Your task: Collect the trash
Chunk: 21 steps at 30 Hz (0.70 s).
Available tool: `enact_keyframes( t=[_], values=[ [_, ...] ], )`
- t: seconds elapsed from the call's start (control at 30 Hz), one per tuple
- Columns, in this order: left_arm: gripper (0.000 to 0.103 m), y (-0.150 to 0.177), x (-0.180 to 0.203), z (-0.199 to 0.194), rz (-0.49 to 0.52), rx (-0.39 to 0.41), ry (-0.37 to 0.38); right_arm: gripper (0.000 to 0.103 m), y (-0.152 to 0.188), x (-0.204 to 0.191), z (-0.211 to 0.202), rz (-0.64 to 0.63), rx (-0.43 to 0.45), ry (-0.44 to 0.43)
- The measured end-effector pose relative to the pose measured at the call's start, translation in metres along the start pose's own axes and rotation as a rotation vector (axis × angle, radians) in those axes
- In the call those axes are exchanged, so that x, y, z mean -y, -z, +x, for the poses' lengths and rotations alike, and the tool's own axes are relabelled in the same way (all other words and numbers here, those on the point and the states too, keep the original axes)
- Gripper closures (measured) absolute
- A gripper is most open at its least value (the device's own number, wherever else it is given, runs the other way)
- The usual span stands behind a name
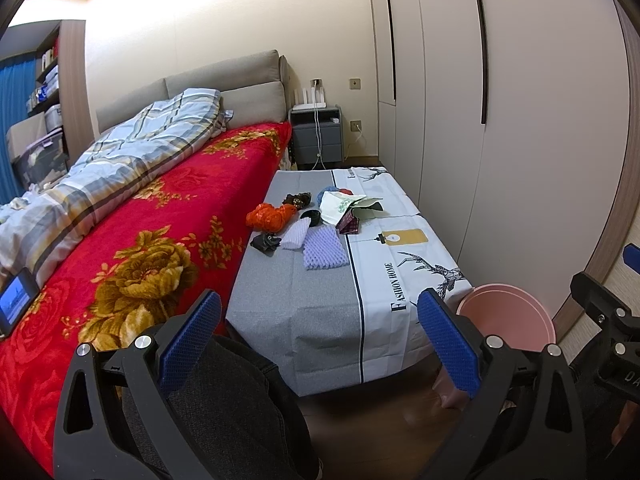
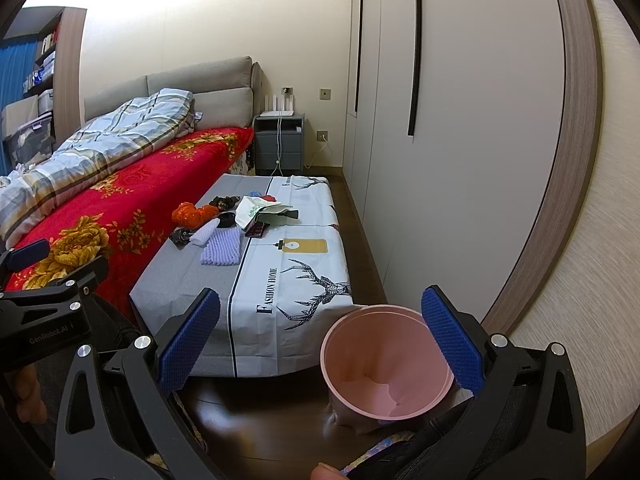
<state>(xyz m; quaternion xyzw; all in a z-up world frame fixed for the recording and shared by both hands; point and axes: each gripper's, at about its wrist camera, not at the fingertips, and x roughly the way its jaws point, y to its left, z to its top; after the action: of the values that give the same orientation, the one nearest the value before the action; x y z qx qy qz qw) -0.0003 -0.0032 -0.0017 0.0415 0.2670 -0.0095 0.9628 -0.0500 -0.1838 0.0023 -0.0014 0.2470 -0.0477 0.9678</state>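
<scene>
Start of collection, nothing grasped. Left gripper (image 1: 318, 338) and right gripper (image 2: 320, 338) both spread wide, empty. Trash pile (image 2: 224, 224) on cloth-covered table (image 2: 304, 280); pink bin (image 2: 386, 368) on floor beside it. Next: reach nearest purple foam net (image 2: 222, 251), close on it.

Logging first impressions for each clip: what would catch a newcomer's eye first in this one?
The red floral blanket on the bed at left dominates. Beside it a low table under a grey and white cloth carries a cluster of litter at its far end, brightest the orange bag and the lilac foam net. Near the table's closest corner a pink bin stands on the floor, and both the left gripper and right gripper are open, holding nothing.
</scene>
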Motion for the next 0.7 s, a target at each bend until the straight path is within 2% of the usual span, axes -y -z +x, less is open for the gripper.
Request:
enact_keyframes(
  t=[0.7],
  values=[
    [0.008,0.0015,-0.0011,-0.0002,-0.003,0.001,0.003,0.004,-0.0006,0.0000,0.0000,0.001,-0.004,0.001]
  ],
)
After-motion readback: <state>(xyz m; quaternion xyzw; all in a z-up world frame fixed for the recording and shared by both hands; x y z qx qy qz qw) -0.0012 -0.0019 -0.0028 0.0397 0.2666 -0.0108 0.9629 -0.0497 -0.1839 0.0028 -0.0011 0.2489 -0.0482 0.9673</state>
